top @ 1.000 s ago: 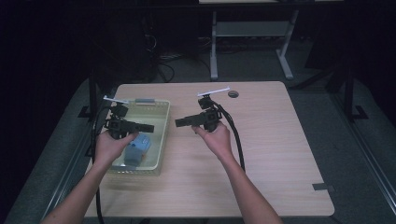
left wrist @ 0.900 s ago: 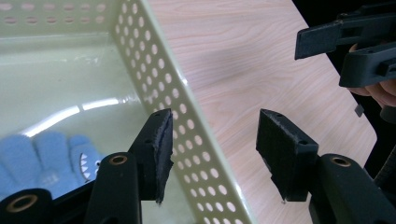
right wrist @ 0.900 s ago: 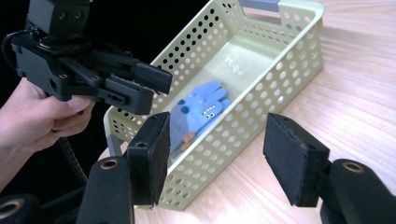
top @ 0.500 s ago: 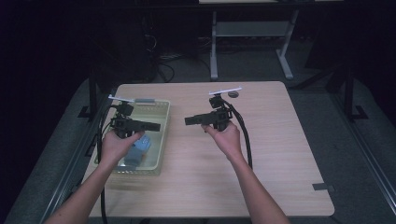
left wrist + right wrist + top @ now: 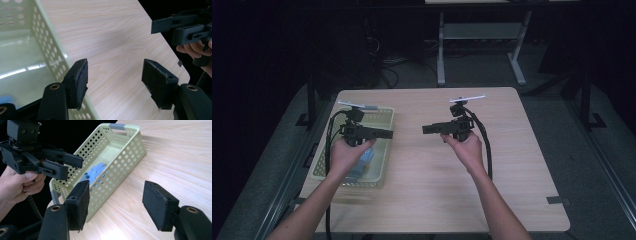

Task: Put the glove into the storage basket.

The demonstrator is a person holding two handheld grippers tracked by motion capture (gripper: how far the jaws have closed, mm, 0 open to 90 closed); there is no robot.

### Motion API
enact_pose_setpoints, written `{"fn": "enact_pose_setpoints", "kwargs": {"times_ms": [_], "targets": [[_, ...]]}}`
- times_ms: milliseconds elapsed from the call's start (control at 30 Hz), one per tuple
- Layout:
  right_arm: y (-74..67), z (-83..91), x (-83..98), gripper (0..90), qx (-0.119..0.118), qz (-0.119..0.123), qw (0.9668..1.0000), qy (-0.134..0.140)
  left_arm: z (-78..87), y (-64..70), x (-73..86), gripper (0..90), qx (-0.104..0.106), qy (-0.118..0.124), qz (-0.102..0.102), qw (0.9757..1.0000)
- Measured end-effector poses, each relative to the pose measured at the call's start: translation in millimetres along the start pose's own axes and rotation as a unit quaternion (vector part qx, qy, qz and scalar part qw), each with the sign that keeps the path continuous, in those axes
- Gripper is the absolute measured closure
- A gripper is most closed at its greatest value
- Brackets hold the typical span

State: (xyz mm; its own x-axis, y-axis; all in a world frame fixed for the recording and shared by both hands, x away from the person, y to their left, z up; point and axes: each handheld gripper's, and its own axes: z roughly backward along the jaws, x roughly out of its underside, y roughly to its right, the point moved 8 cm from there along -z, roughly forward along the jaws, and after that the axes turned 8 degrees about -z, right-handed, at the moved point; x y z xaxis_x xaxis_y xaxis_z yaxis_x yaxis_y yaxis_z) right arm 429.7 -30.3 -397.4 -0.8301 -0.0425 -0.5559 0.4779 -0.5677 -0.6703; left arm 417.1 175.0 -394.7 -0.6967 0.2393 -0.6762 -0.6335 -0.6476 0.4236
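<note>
A pale green perforated basket [image 5: 381,165] [image 5: 120,162] [image 5: 50,50] stands on the left part of the wooden table [image 5: 512,175]. A blue soft thing [image 5: 364,160] [image 5: 93,173] lies in its near half. My left gripper [image 5: 387,134] [image 5: 115,80] hovers over the basket's right rim and points right. Its jaws have just been opening and stand open with nothing between them. My right gripper [image 5: 426,129] [image 5: 116,203] is held above mid-table, pointing left at the basket, open and empty. The two grippers face each other with a gap between them.
Bare wood lies between the basket and the table's right edge. A small grey tape patch [image 5: 557,200] sits near the front right corner. Cables trail from both grippers along the forearms. Beyond the far edge are a dark floor and a metal frame [image 5: 442,50].
Both hands have shifted a little to the right, the right one more. The left jaws stand wider than before.
</note>
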Motion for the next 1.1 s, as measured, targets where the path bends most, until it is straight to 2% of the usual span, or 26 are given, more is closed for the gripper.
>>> {"fn": "enact_pose_setpoints", "kwargs": {"times_ms": [333, 700, 900, 1100], "targets": [[11.3, 22.0, 1.9, 37.2, 0.01, -0.009, 0.9999, 0.009, -11.2, 12.7, -7.4, 35.6, 0.008, 0.003, -0.01, 0.9999], [29.9, 40.0, 9.5, 35.4, 0.023, -0.02, 0.9994, 0.015, -22.1, 21.6, -11.4, 34.3, 0.018, 0.009, -0.005, 0.9998], [34.6, 49.5, 10.8, 35.2, 0.027, -0.026, 0.9991, 0.021, -26.7, 25.2, -12.9, 32.7, 0.023, 0.008, -0.006, 0.9997], [47.3, 61.4, 16.6, 34.3, 0.035, -0.035, 0.9984, 0.028, -32.7, 31.2, -15.8, 31.2, 0.025, 0.011, -0.009, 0.9996]]}}
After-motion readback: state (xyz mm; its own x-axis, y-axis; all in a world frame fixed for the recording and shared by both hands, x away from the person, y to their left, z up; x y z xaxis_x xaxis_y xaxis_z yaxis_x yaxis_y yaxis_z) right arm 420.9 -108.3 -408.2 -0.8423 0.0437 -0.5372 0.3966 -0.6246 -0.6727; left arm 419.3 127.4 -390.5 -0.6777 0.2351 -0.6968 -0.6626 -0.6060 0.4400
